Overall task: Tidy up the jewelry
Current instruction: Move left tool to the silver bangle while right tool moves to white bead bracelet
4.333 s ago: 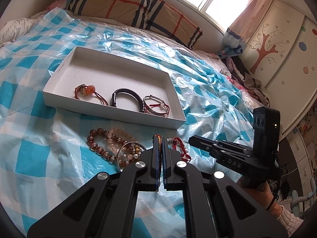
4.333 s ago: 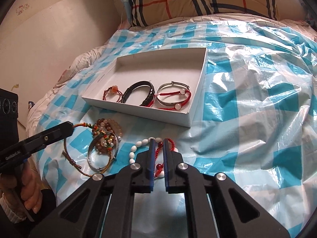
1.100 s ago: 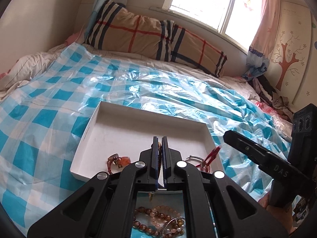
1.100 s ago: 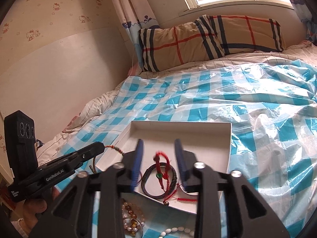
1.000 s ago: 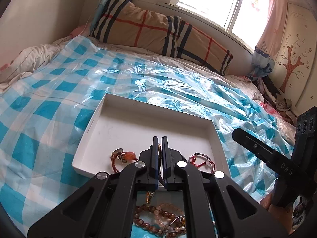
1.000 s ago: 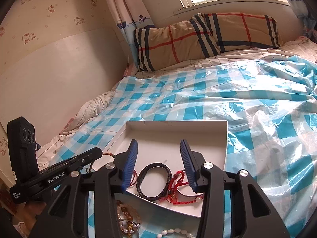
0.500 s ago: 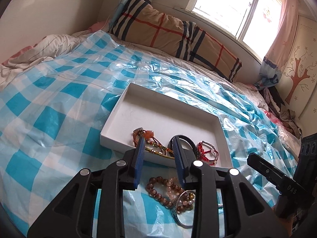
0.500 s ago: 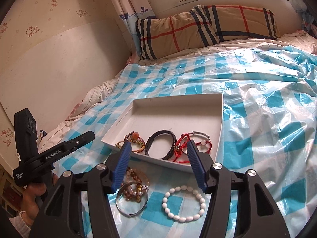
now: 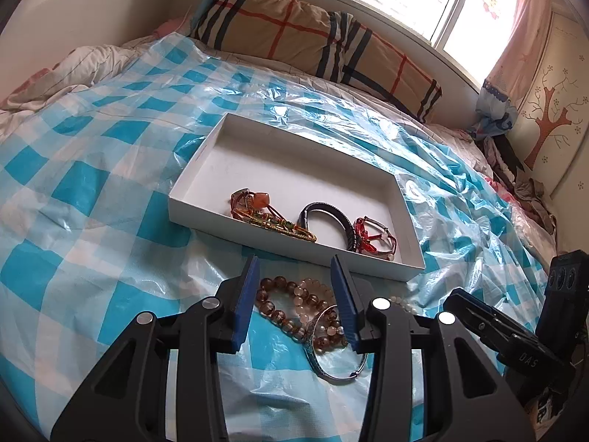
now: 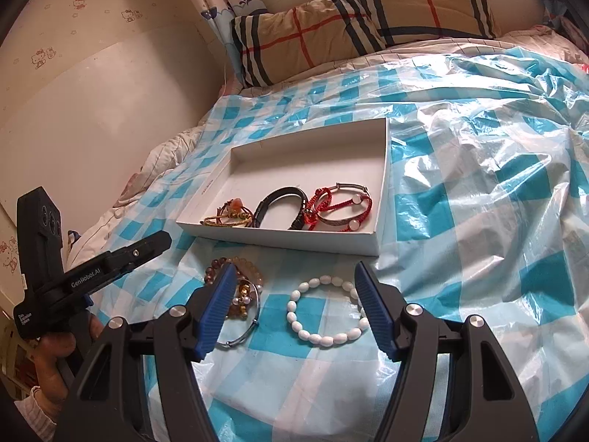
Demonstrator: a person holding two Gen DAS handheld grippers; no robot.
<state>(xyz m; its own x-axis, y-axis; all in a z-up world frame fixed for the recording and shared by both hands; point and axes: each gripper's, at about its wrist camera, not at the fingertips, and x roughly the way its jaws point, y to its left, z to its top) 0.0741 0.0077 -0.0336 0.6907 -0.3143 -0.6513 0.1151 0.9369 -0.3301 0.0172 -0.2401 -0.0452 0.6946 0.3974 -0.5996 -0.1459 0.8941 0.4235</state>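
right gripper (image 10: pixel 294 296): fingers wide and opening, nothing held; white bead bracelet (image 10: pixel 325 309) lies flat on the bed straight below them, ring face up. left gripper (image 9: pixel 296 300): fingers opening, empty, over brown bead bracelets (image 9: pixel 294 304) and silver bangle (image 9: pixel 333 353). white tray (image 10: pixel 383 169) just beyond. crinkly blue-check plastic sheet (image 10: pixel 478 169); plaid pillow (image 10: pixel 368 18).

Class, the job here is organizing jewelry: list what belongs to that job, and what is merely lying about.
Belongs:
white box
bracelets inside
white bead bracelet
brown bead bracelets
silver bangle

Lying about:
plaid pillow
checked plastic sheet
clothes pile
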